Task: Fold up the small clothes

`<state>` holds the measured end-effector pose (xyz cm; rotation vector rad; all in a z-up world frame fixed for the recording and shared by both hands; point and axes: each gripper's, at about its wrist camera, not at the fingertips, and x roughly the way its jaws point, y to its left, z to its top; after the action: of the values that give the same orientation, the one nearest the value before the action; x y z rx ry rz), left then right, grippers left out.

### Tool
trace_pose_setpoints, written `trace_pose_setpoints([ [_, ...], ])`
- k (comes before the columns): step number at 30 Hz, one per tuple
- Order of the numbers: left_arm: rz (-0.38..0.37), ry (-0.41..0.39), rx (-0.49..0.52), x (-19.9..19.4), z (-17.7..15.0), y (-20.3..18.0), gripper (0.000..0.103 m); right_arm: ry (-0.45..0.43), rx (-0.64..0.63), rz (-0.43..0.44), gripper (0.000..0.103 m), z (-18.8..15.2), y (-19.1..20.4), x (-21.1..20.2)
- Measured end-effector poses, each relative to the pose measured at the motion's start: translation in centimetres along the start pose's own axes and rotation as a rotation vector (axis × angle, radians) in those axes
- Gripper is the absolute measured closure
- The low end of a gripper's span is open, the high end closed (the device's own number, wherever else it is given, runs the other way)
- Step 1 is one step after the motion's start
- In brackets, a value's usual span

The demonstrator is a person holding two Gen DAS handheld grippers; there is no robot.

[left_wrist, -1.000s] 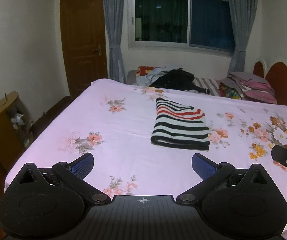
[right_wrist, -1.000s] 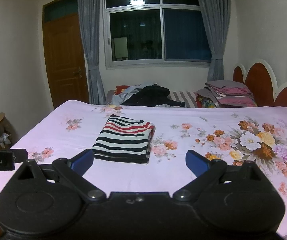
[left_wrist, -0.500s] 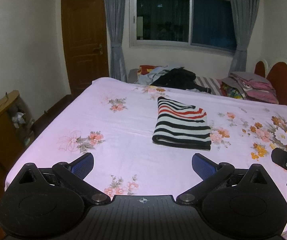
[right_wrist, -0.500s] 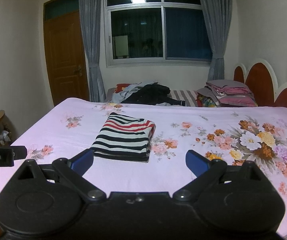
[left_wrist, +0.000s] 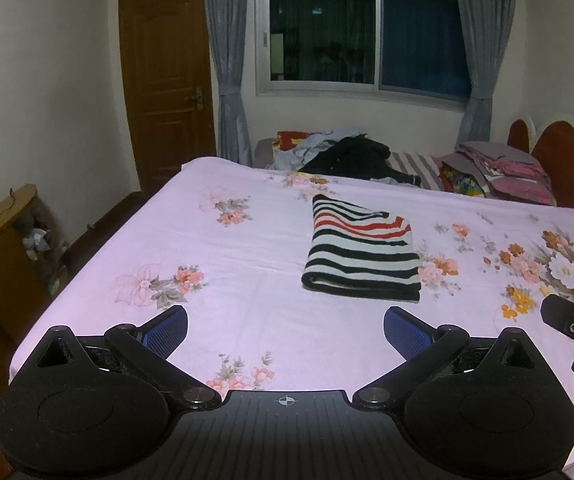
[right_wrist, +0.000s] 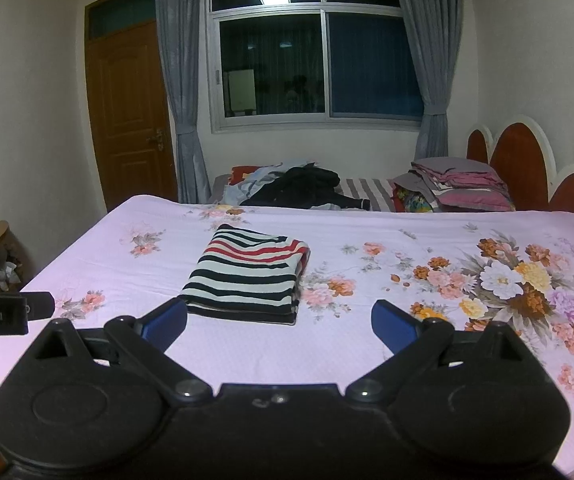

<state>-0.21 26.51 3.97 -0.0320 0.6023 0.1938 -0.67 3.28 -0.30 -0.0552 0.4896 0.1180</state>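
A wide bed under a pale pink flowered sheet is filling most of both views, its red and white headboard standing at the right. Along the bed's far edge a loose heap of dark and light clothes is lying near the middle, and a stack of folded pink and grey bedding is sitting beside the headboard. Behind these a dark window with grey curtains is facing the cameras, with a brown wooden door to its left.

The folded striped garment, black and white with a few red bands, is lying flat on the sheet near the middle of the bed, touched by neither claw.

The left claw is hovering above the near part of the bed with its blue-padded fingers spread wide and gripping nothing; the garment is lying ahead of it, slightly right. The right claw is likewise standing wide open and empty, with the garment's near edge showing just past its left finger.
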Motion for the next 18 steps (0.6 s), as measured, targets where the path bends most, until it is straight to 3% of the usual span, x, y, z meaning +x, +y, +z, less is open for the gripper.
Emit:
trace_pose_setpoints([
  [18,0.006,0.003,0.001,0.43,0.06,-0.78,0.000,0.012,0.006,0.011,0.004,0.19,-0.75,0.92],
])
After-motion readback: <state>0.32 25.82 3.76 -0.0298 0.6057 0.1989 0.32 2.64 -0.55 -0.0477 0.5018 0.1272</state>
